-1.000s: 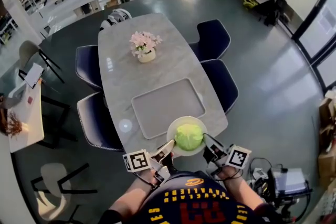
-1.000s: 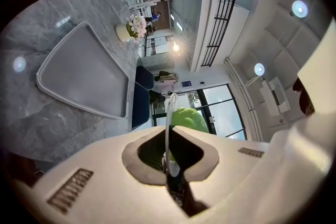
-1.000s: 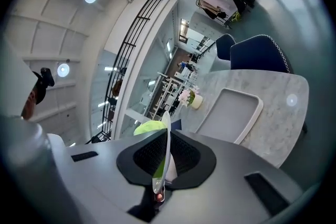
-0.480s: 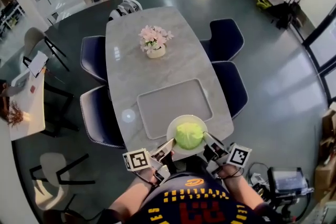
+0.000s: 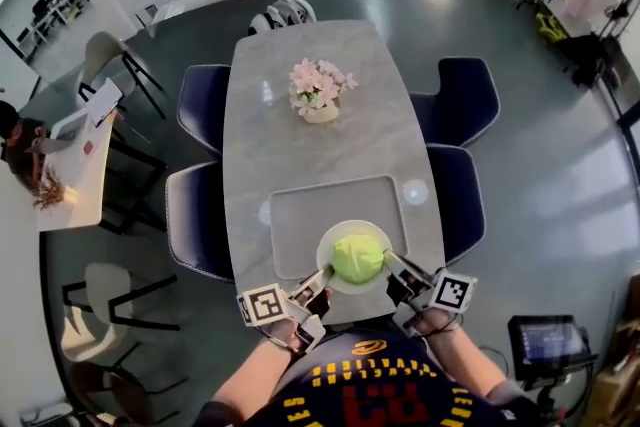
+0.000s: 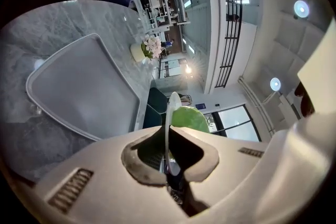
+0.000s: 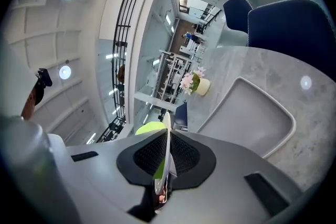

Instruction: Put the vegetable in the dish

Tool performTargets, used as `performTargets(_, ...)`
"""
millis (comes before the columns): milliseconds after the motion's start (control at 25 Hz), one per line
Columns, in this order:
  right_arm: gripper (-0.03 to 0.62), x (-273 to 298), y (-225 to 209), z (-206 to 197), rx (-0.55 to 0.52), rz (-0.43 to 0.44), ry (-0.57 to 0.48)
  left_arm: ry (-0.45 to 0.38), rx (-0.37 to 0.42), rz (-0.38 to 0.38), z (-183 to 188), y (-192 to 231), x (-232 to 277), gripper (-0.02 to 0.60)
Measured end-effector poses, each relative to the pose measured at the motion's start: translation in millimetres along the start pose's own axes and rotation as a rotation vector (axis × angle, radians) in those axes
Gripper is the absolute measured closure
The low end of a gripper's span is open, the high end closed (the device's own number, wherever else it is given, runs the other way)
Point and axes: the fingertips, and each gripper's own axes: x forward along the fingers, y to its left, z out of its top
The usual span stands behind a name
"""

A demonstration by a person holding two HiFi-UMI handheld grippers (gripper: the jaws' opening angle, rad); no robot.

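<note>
Vegetable [image 5: 358, 258] in white dish [image 5: 325, 241] at grey marble table's [image 5: 300, 140] near end, navy chairs [image 5: 462, 100] around: round, pale green, probably cabbage. Left gripper [image 5: 321, 275] and right gripper [image 5: 391, 265] pinch the rim.

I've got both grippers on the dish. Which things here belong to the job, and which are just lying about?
Part of the job: green vegetable, already lying in the white dish; left gripper and right gripper, each shut on the dish's rim.
Just lying about: grey tray on the table, flower pot, blue chairs.
</note>
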Motion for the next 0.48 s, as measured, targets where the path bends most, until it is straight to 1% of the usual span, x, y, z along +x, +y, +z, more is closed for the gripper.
performTargets(120,0.576,5.5,-11.9,19.2,0.002,0.019,0.045,-0.031,0.006,0.05,2.7,8.4,16.7,0.57)
performTargets(200,0.576,10.4,-20.8,27.0,0.01,0.03,0.076,-0.057,-0.022,0.074,3.1,15.0,24.5,0.571)
performTargets(280,0.576,15.2,-29.3,31.6,0.016,0.039,0.109,-0.077,-0.024,0.129,5.6,25.3,26.2,0.57)
performTargets(320,0.576,17.9,-33.3,33.8,0.019,0.041,0.123,-0.089,-0.025,0.124,8.2,26.6,29.3,0.571)
performTargets(400,0.576,24.9,-41.8,37.7,0.022,0.046,0.148,-0.106,-0.02,0.087,15.4,27.8,37.1,0.571)
performTargets(480,0.576,34.3,-50.6,38.9,0.026,0.052,0.164,-0.115,-0.023,0.079,22.7,34.0,40.5,0.571)
